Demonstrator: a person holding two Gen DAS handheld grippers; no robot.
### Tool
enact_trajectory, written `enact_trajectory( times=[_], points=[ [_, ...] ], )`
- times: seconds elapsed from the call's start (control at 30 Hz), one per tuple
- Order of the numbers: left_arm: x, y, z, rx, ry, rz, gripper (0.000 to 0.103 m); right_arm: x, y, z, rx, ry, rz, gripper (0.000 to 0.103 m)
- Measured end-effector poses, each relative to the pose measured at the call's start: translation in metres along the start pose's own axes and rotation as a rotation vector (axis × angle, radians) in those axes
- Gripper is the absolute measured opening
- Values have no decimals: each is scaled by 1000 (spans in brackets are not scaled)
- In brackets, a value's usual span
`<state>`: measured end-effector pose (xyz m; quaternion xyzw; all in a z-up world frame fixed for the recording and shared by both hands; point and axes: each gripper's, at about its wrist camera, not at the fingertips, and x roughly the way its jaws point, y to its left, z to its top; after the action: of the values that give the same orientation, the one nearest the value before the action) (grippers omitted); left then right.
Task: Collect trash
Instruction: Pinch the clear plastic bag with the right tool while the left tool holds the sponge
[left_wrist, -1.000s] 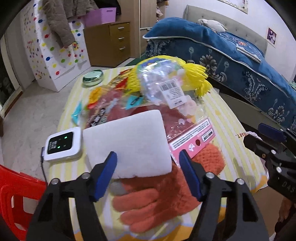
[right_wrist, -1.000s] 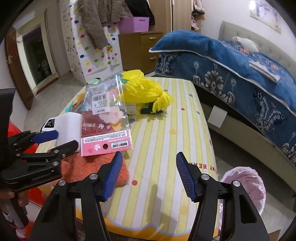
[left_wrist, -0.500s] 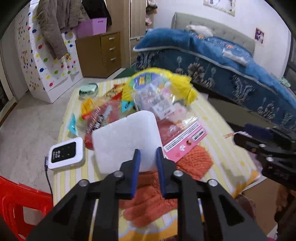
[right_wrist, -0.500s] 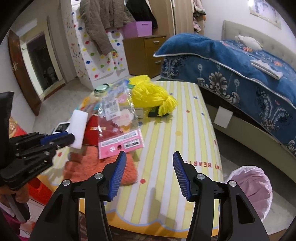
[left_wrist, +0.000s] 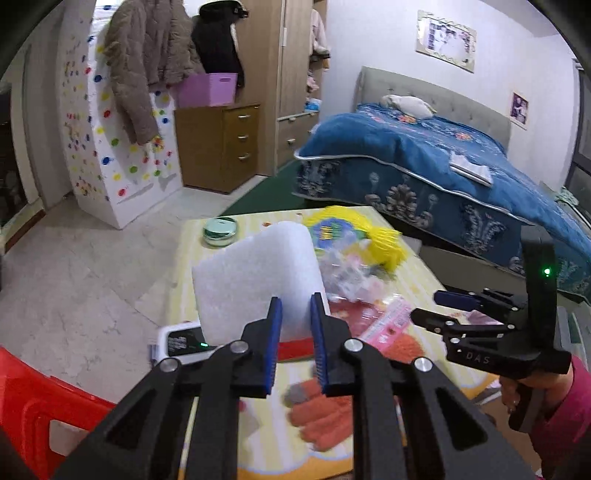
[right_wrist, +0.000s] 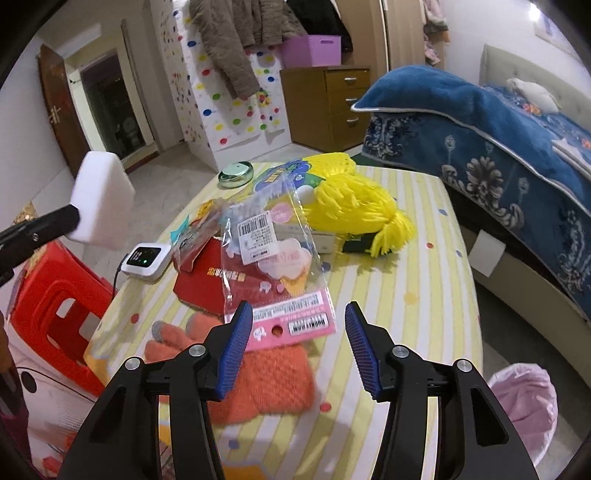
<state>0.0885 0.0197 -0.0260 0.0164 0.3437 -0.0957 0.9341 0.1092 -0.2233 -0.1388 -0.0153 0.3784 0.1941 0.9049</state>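
My left gripper (left_wrist: 296, 328) is shut on a white foam block (left_wrist: 255, 284) and holds it up above the table; the block also shows at the left in the right wrist view (right_wrist: 101, 201). My right gripper (right_wrist: 298, 345) is open and empty above a clear plastic wrapper with a pink label (right_wrist: 280, 273) that lies on the yellow striped table (right_wrist: 413, 288). A red packet (right_wrist: 203, 284) lies under the wrapper. A pink-lined trash bin (right_wrist: 524, 402) stands on the floor at the lower right.
An orange knit glove (right_wrist: 258, 373), a yellow duster (right_wrist: 354, 206), a white device with a cable (right_wrist: 146, 260) and a round green tin (right_wrist: 236, 173) lie on the table. A red plastic stool (right_wrist: 55, 317) stands at the left, a blue bed (right_wrist: 498, 147) at the right.
My left gripper shut on the white foam block and lifted it off the table. My right gripper moved forward over the pink-labelled wrapper and stayed open.
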Motion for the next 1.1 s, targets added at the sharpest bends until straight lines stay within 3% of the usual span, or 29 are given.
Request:
enact_trajectory(
  times=[0.13, 0.4, 0.47, 0.6, 0.73, 0.93, 1.1],
  points=[
    [14, 14, -1, -18, 24, 20, 15, 22, -3, 9, 4, 18, 15, 65],
    [41, 24, -1, -20, 52, 39, 15, 62, -9, 19, 21, 82, 71, 64],
    [43, 24, 0, -22, 52, 37, 15, 66, -9, 20, 25, 89, 99, 57],
    [43, 23, 0, -17, 49, 34, 15, 58, -10, 22, 34, 81, 139, 28],
    [33, 18, -2, -16, 33, 29, 15, 27, -7, 26, 36, 18, 153, 2],
    [4, -3, -6, 11, -9, -21, 15, -46, 5, 24, 13, -128, 95, 0],
    [-10, -31, -14, 36, -12, -88, 15, -87, 2, 2, 34, -148, 59, 0]
  ],
)
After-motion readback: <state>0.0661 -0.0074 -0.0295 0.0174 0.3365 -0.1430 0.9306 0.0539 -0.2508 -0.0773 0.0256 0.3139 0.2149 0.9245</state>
